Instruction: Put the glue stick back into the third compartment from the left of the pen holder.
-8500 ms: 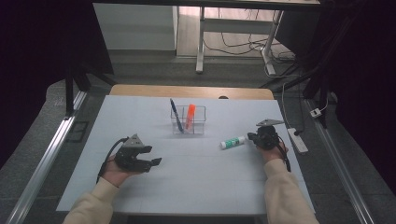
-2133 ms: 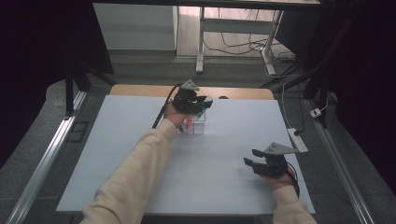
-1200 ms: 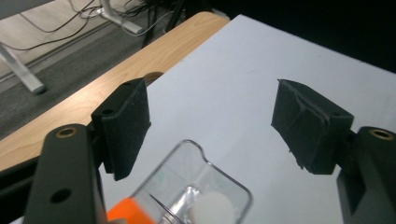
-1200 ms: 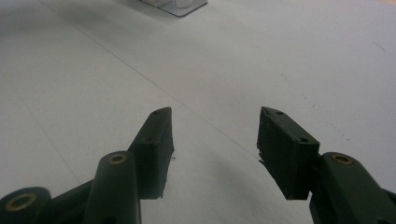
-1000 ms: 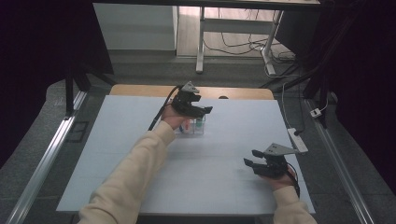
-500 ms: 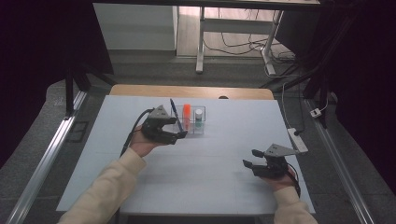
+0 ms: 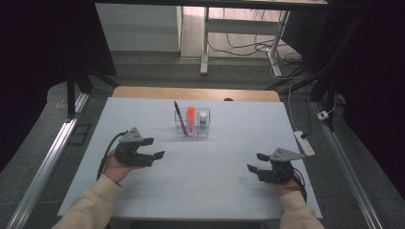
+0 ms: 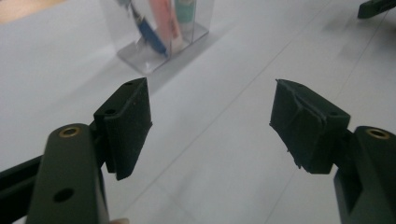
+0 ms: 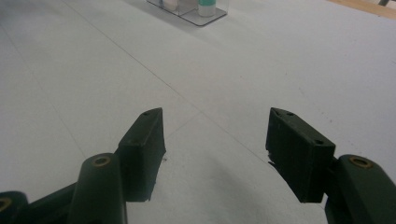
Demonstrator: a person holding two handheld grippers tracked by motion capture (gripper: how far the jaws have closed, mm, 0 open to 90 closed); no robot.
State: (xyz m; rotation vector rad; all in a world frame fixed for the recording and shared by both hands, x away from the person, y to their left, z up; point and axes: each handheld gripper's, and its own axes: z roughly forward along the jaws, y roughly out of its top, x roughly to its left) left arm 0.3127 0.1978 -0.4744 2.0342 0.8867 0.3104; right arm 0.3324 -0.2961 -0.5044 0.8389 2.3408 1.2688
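Observation:
A clear holder stands at the far middle of the white table, with a blue pen, an orange marker and a white-and-green tube upright in it. My left gripper hovers open at the near left, empty, its jaws pointing right. In the left gripper view the gripper faces the holder from a short way off. My right gripper rests at the near right, open, its jaws having just been opening with nothing between them.
A white power strip lies along the table's right edge. A wooden strip borders the far edge. Metal rails run along the floor on both sides. One jaw of the other gripper shows far off in the left gripper view.
My left hand has drawn back from the holder to the near left of the table and sunk a little. The tube once on the table now stands in the holder. The right hand stayed put.

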